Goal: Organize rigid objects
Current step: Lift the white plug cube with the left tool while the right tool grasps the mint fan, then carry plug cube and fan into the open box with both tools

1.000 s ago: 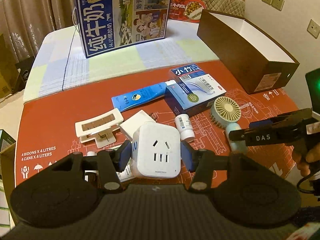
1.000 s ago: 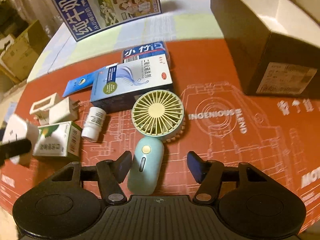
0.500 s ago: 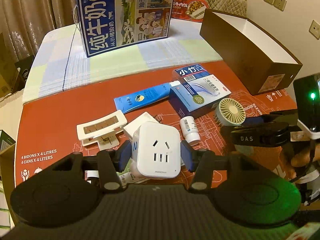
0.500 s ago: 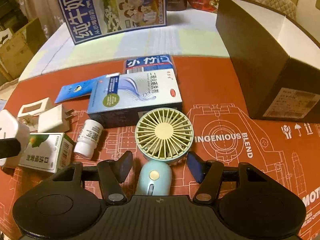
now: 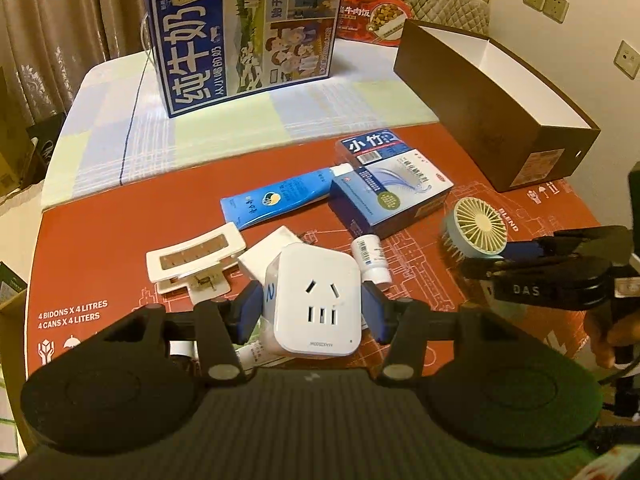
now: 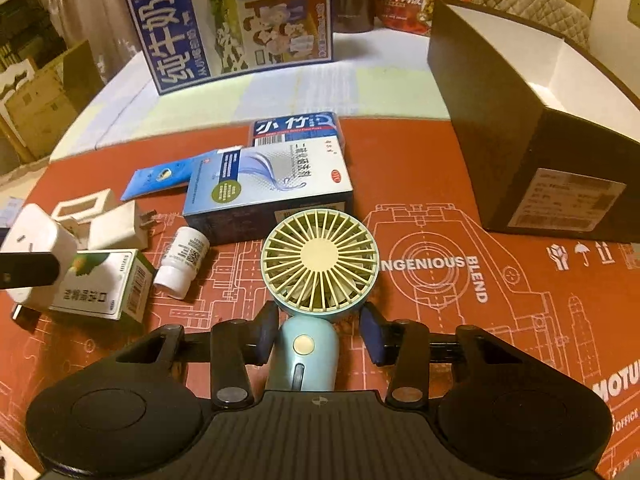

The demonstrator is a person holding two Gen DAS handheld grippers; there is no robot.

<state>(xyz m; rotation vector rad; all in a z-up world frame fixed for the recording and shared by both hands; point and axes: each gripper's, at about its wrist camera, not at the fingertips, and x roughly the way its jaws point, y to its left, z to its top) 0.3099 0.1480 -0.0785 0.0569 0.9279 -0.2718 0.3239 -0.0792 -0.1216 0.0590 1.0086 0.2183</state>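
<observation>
**Fan grasp in progress**

While my left gripper (image 5: pixel 314 312) holds the socket (image 5: pixel 316 300) clamped above the mat, my right gripper (image 6: pixel 318 334) is closing around the fan (image 6: pixel 318 276) handle, the right pad not yet touching. Next I must squeeze firmly, then lift toward the box (image 6: pixel 520 140).

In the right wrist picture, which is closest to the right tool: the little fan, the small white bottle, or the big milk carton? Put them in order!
From the right tool:
1. Little fan, its handle between the closing tool's fingers.
2. Small white bottle, lying off to the left.
3. Big milk carton, standing at the far end of the table.
</observation>
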